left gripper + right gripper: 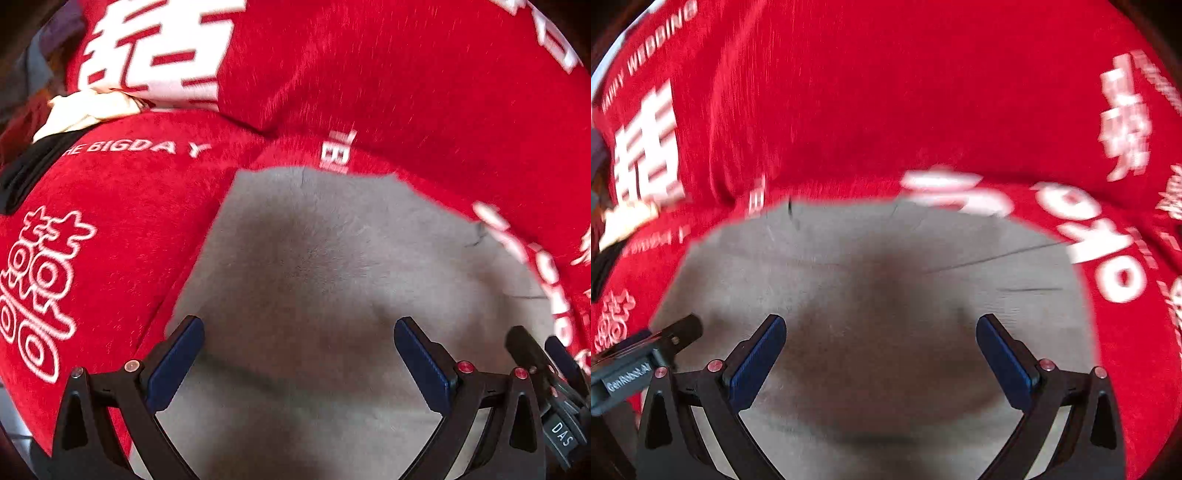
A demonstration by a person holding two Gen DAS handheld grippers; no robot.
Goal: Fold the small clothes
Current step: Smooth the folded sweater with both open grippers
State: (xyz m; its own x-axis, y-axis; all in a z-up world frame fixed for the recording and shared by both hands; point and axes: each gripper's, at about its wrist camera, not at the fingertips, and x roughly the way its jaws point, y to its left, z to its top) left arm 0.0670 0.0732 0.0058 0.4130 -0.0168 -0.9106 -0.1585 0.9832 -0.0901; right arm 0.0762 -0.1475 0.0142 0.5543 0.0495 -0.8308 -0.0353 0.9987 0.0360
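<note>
A grey garment (314,258) lies flat on a red printed blanket (406,92), filling the lower middle of both wrist views. My left gripper (299,332) hovers just above the grey cloth, open, with nothing between its blue pads (177,362). My right gripper (881,330) is open too, over the same grey garment (871,266), its pads (757,354) empty. In the left wrist view the right gripper shows at the lower right edge (546,369); in the right wrist view the left gripper (646,354) shows at the lower left edge. The two tools sit side by side.
The red blanket (886,92) with white lettering covers the whole surface around the garment. A cream cloth (85,110) and a black cloth (26,170) lie at the far left of the blanket.
</note>
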